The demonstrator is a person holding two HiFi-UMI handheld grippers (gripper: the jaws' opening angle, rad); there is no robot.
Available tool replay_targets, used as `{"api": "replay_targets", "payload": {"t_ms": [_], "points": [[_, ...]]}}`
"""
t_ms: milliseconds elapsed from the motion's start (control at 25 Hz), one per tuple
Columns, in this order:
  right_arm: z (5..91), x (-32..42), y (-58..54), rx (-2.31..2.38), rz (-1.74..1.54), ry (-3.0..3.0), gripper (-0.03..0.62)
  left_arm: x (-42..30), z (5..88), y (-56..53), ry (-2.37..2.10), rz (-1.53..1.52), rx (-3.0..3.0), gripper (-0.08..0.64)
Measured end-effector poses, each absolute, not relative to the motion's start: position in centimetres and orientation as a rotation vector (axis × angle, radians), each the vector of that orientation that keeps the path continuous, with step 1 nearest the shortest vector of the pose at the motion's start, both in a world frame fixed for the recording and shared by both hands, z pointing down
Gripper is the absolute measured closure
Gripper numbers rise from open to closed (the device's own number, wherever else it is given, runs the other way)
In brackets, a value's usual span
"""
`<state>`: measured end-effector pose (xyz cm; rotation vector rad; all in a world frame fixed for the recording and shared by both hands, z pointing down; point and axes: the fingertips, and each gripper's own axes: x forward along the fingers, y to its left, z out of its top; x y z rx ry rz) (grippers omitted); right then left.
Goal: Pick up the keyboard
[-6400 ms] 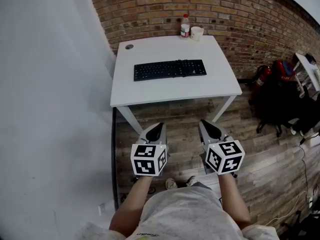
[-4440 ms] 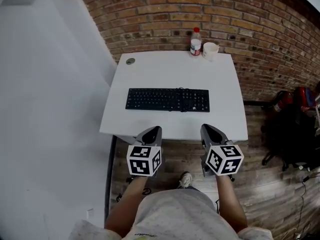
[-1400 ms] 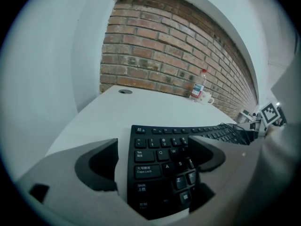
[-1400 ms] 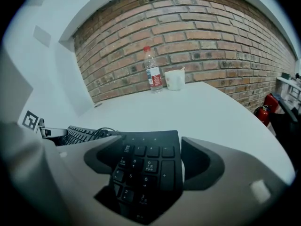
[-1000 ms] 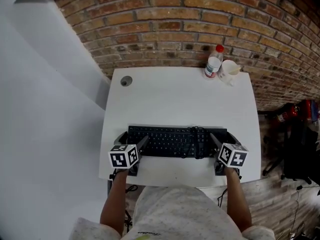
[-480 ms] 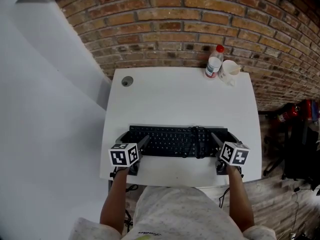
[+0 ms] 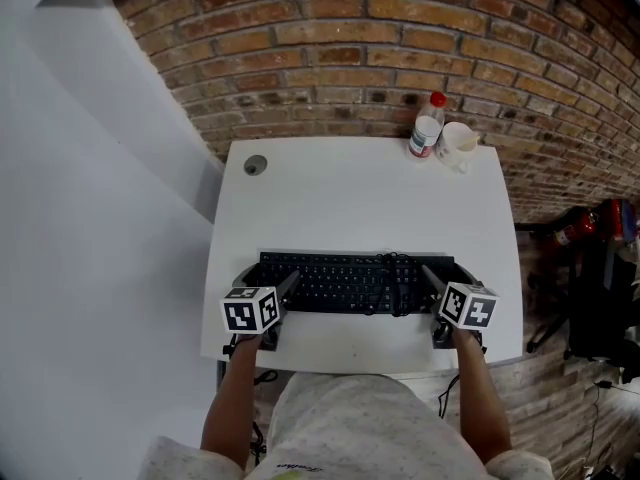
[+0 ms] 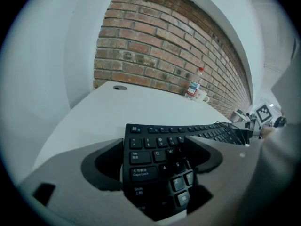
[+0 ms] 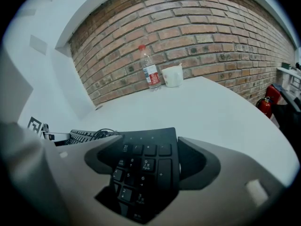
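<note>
In the head view the keyboard [image 7: 355, 282] lies flat near the front edge of the tabletop [image 7: 360, 188]. In the left gripper view my left hand-held gripper [image 8: 155, 145] stands spread around its end, with "Tab" and "Caps Lock" legible. In the right gripper view the right hand-held gripper [image 9: 149, 145] straddles the numpad end, also spread. I'd close both evenly, then lift level.
</note>
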<state>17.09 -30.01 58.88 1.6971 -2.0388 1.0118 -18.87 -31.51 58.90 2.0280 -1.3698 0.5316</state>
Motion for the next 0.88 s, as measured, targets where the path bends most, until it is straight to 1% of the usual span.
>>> {"api": "replay_targets", "payload": {"t_ms": [560, 880], "points": [[57.6, 16.8, -30.1, 1.717, 0.97, -2.074, 0.222, -19.3, 57.5, -31.2, -1.447, 0.425, 2.055, 0.164], [53.3, 16.9, -31.0, 1.761, 0.895, -2.176, 0.222, -19.3, 52.4, -32.4, -1.552, 0.319, 2.121, 0.165]]}}
